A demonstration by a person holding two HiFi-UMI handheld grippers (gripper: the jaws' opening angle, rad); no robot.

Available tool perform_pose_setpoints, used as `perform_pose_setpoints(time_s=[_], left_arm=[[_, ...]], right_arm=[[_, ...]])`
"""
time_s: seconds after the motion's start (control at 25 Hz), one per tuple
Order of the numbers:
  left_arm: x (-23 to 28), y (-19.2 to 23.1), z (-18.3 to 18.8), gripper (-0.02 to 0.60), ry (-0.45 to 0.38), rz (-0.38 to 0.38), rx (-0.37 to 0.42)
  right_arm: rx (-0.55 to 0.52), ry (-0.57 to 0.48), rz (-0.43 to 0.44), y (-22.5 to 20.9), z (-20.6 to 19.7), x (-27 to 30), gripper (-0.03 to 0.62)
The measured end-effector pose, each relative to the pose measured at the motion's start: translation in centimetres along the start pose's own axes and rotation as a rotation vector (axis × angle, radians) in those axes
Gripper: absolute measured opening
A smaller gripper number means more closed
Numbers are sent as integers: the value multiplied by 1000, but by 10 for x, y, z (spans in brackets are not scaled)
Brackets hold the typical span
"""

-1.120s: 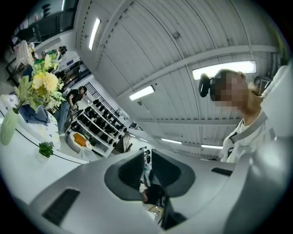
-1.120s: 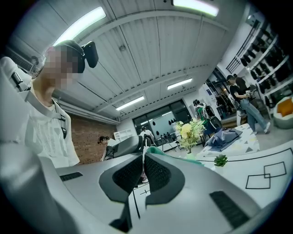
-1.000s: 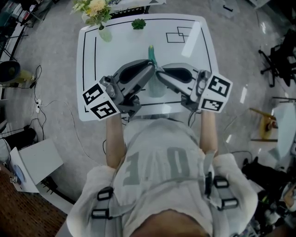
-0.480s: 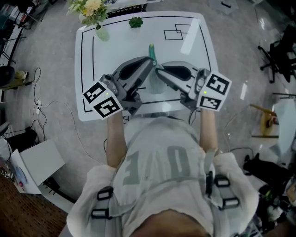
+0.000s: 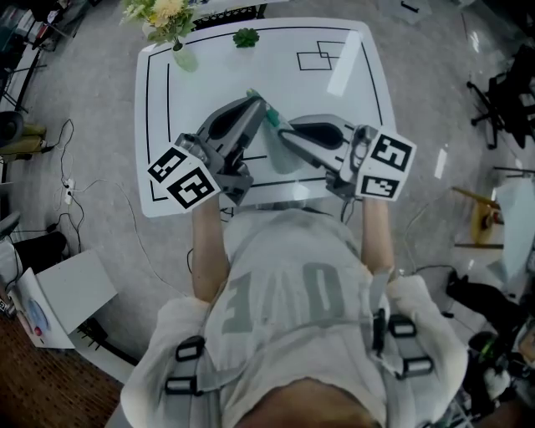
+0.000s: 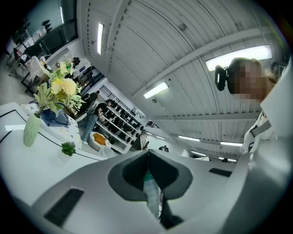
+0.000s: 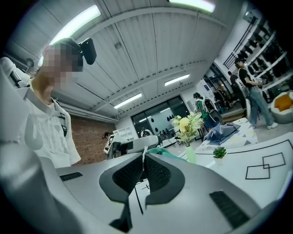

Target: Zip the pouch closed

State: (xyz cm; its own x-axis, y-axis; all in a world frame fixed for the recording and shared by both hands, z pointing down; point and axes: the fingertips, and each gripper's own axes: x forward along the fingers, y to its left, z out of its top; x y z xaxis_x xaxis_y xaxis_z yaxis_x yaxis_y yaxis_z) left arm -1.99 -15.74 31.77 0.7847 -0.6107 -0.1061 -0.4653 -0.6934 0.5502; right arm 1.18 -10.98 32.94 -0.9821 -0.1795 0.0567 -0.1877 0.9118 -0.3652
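Both pinching teal pouch (image 5: 271, 121): left gripper (image 6: 147, 154), right gripper (image 7: 143, 157); pouch contents unseen; vase (image 5: 185, 58) holds flowers (image 5: 163, 12).

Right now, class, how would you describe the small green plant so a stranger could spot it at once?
Start at the white table and look along its far edge, where a tall vase of pale flowers stands at the left corner. Right of that vase sits the small plant: low, dark green, no blooms.
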Motion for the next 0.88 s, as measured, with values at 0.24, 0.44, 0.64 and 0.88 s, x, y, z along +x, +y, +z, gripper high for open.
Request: perform_pose_setpoints(time_s=[0.24, 0.44, 0.64, 0.88], left_arm=[[-14, 30, 3, 9, -32, 109, -39], [-28, 48, 7, 9, -55, 181, -38], [-34, 54, 7, 9, -59, 201, -26], [-32, 56, 1, 9, -45, 210, -11]], right_arm=[[12, 30, 32, 6, -7, 0, 17], [18, 48, 29, 5, -13, -5, 17], [18, 57, 9, 1, -18, -11, 17], [23, 69, -12, -1, -22, -20, 17]])
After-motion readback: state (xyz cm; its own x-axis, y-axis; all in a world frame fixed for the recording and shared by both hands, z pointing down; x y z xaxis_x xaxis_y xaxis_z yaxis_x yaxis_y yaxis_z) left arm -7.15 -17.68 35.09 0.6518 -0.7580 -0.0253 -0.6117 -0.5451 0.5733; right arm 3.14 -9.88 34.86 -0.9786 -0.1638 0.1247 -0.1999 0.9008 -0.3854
